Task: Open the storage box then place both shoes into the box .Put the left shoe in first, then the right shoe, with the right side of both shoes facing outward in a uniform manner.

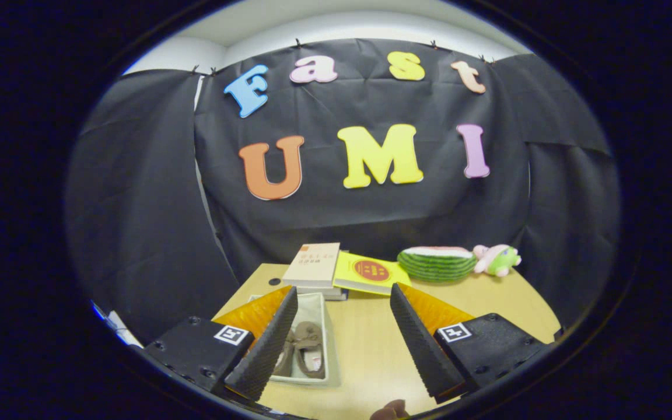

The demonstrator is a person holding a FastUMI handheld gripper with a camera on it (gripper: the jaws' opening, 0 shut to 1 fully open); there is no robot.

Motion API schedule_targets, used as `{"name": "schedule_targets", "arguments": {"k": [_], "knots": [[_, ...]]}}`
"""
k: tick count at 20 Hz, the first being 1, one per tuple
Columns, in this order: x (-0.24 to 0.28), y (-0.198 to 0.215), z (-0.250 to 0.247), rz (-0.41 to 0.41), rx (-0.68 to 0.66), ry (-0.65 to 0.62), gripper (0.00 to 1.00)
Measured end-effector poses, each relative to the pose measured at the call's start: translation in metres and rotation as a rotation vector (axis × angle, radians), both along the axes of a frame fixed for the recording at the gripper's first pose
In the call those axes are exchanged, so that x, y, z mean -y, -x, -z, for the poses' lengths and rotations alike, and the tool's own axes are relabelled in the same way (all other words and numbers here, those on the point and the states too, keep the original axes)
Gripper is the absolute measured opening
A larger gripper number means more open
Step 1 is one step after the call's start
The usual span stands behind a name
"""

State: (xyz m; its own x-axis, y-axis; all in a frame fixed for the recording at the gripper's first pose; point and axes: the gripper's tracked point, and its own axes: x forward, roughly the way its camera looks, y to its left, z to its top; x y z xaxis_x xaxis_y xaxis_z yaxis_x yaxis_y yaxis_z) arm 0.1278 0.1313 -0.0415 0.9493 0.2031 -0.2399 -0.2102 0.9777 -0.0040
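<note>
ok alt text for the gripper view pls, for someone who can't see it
The gripper hangs open over a wooden table, its fingers holding nothing. A white storage box by the left finger holds brown shoes; beyond lie books, a watermelon plush and a small plush toy.

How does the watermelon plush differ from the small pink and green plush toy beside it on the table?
The watermelon plush is a wide half-round slice; the pink and green plush toy is a smaller, lumpy figure. The watermelon plush is dark green with stripes and a pale top; the toy is pink with light green. Both lie on the wooden table, far beyond the open, empty jaws of the gripper, and seem to touch.
</note>
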Motion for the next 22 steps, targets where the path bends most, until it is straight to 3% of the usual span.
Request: {"name": "schedule_targets", "arguments": {"k": [4,8,13,22], "knots": [[0.052,0.025,-0.036,0.091,0.156,0.071,1.0],[0.084,0.06,-0.055,0.12,0.262,0.043,1.0],[0.111,0.097,-0.027,0.117,0.242,0.016,1.0],[0.149,0.125,0.005,0.168,0.266,-0.036,1.0]]}}
